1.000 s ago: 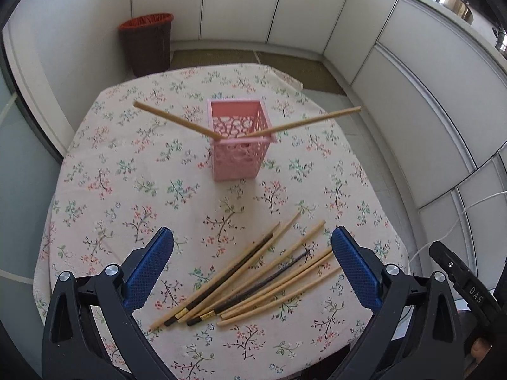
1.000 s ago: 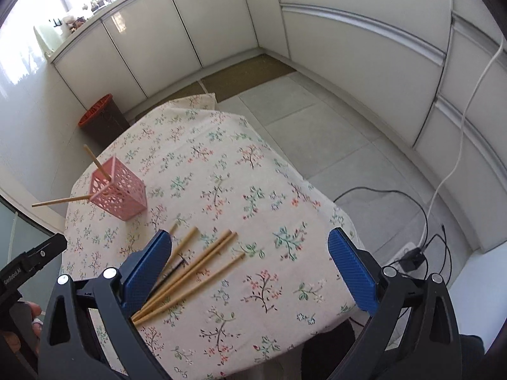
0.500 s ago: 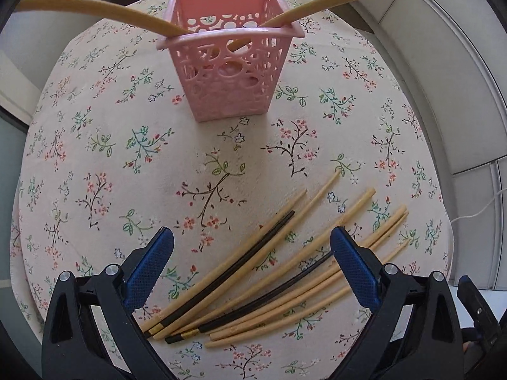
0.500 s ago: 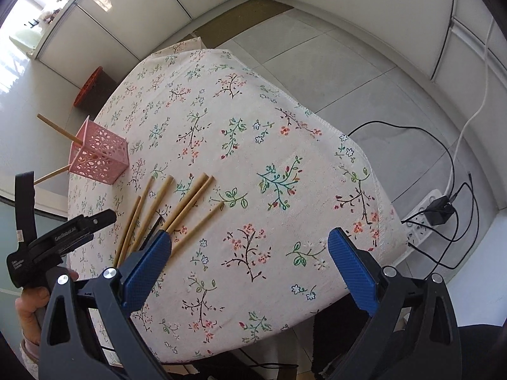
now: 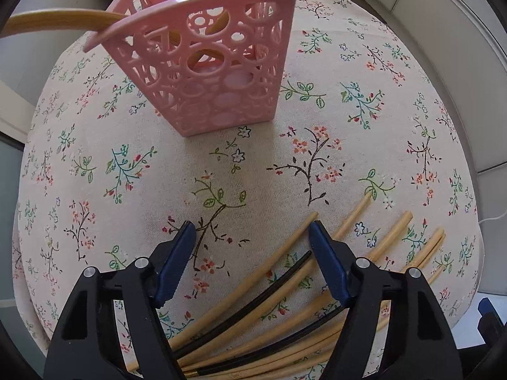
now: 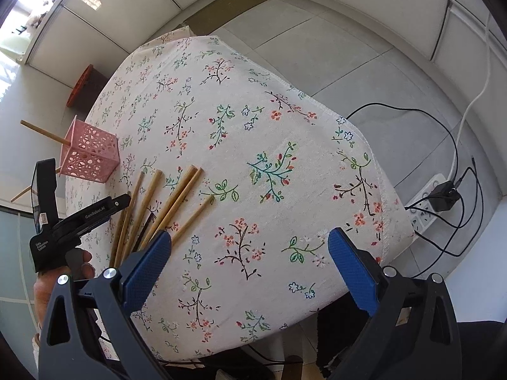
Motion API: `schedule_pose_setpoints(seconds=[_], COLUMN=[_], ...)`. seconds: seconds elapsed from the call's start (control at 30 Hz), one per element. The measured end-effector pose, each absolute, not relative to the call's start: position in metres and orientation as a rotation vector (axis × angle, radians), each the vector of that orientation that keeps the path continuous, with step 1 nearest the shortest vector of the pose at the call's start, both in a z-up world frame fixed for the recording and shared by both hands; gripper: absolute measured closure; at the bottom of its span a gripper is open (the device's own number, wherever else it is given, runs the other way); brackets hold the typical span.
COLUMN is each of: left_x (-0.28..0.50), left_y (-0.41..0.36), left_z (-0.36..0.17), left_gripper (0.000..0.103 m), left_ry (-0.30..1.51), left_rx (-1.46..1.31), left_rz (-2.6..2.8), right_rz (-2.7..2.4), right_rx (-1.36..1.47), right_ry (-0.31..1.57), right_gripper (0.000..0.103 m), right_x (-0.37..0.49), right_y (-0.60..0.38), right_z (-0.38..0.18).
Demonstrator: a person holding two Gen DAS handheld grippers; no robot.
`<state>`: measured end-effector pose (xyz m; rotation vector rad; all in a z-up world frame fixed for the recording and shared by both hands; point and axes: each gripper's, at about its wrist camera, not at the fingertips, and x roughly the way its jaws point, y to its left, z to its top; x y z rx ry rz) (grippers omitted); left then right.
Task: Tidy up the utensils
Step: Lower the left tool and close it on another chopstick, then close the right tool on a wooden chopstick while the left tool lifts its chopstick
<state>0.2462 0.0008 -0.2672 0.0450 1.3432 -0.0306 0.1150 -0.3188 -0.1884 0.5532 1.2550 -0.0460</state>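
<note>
A pink openwork basket (image 5: 209, 63) stands on the floral tablecloth (image 5: 317, 110) with two wooden chopsticks (image 5: 57, 22) leaning out of it. It also shows in the right wrist view (image 6: 90, 158). Several wooden and black chopsticks (image 5: 279, 288) lie fanned on the cloth; in the right wrist view the chopsticks (image 6: 164, 202) lie left of centre. My left gripper (image 5: 252, 237) is open, low over the pile's left tips, jaws partly narrowed, nothing between them. My right gripper (image 6: 248, 247) is wide open and empty above the table's near edge.
A dark waste bin with a red rim (image 6: 84, 85) stands on the floor beyond the table. Cables and a power strip (image 6: 424, 202) lie on the floor to the right. White cabinets (image 6: 133, 9) line the walls.
My left gripper has dropped forward and down toward the chopstick pile and the basket, and its jaws have narrowed. My right gripper has shifted closer over the table edge.
</note>
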Motion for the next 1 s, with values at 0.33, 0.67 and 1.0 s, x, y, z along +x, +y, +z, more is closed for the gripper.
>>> schedule_pose_setpoints(seconds=[0.33, 0.67, 1.0], left_x=[0.241, 0.210, 0.147], left_y=[-0.007, 0.016, 0.046], left_z=[-0.258, -0.226, -0.140], left_gripper=[0.089, 0.097, 0.098], left_ry=[1.307, 1.119, 0.890], left_rx=[0.096, 0.135, 0.086], left_rz=[-0.125, -0.215, -0.364], right_rz=[-0.067, -0.143, -0.190], right_rx=[0.557, 0.735, 0.794], right_ry=[1.299, 1.331, 1.380], right_gripper=[0.007, 0.007, 0.041], right_x=[0.123, 0.145, 0.172], right_y=[-0.308, -0.293, -0.260], right_z=[-0.198, -0.208, -0.220])
